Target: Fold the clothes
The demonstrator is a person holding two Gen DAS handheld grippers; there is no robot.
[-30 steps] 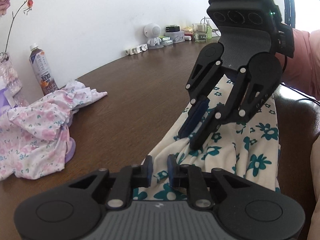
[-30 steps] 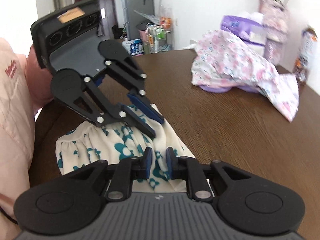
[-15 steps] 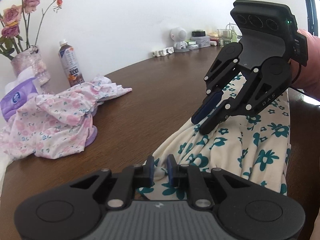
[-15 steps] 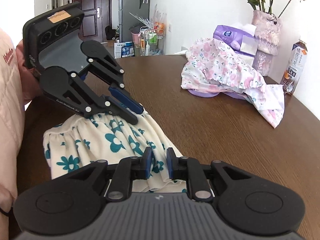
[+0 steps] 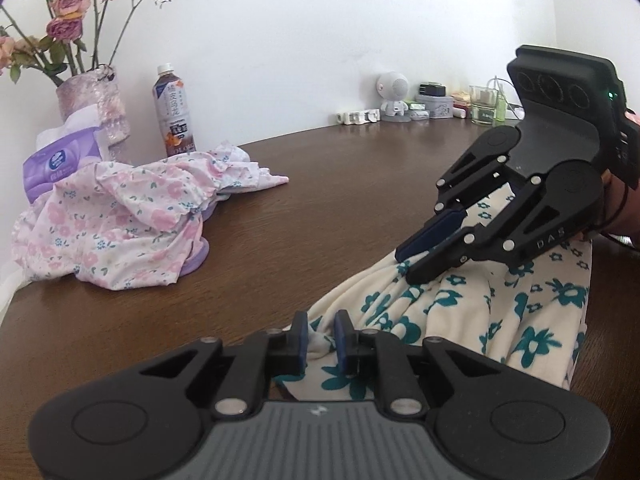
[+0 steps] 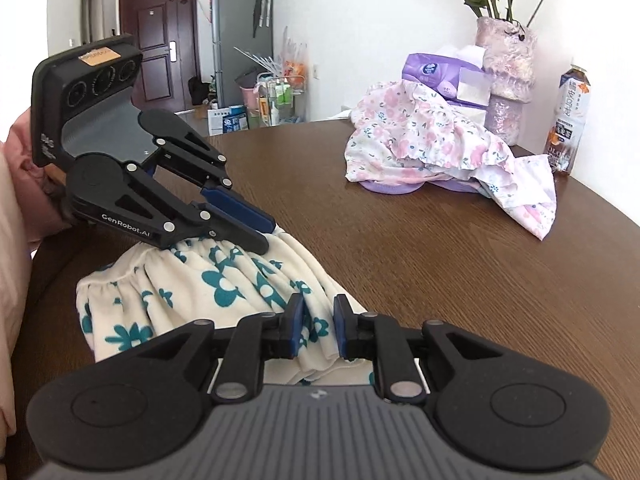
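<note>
Garment [image 5: 472, 312], left tool [image 5: 320, 334] ("GenRobot.AI") gripping hem

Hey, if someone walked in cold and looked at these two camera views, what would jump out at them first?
First, the two black grippers: the left gripper and the right gripper each pinch the cream garment with teal flowers near the table's front edge. Next, the crumpled pink floral garment heaped farther back. Behind it, against the wall, stand a vase of dried roses and a drink bottle.
</note>
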